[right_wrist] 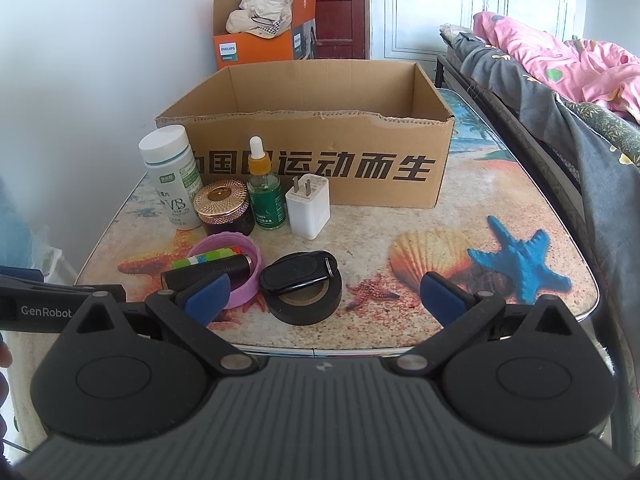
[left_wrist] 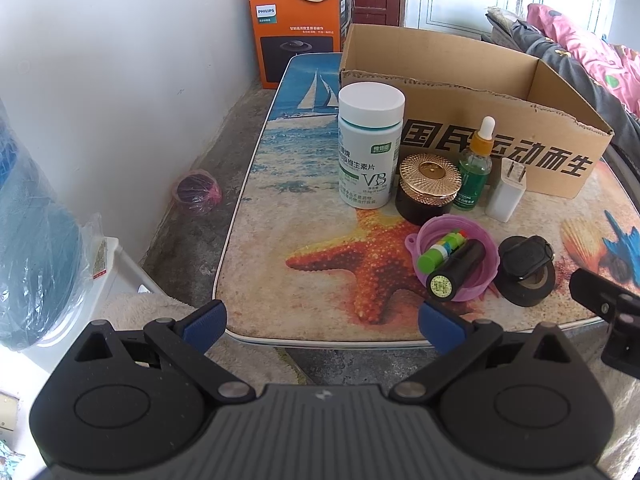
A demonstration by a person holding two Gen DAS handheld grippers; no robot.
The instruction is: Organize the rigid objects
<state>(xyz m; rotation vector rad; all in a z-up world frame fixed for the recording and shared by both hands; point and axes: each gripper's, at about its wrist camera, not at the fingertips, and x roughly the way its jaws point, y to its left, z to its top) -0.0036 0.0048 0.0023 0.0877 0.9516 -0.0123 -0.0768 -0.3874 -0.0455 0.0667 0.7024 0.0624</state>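
Both claws hang at the near edge of the bench, each spread wide with nothing between its blue fingers. The left claw faces the starfish print; the right claw sits just beside it, on its right.

Ahead of the right claw and a little to its left lies a roll of black tape with a black key fob resting on top. Left of that, close to the right claw's left finger, is a purple dish holding a green tube and a black cylinder; the finger covers part of the dish in that view.

Farther ahead stands a row of four: a white pill bottle, a dark jar with a gold lid, a green dropper bottle and a white plug, the jar touching the pill bottle. Behind the row, a cardboard box stands open at the top, and the row lines its front wall on the left.

Beyond the bench is an orange carton stuffed with pale cloth. To the right claw's right runs a bed with pink and grey bedding. Left of the left claw, a purple ball lies on the floor by the wall
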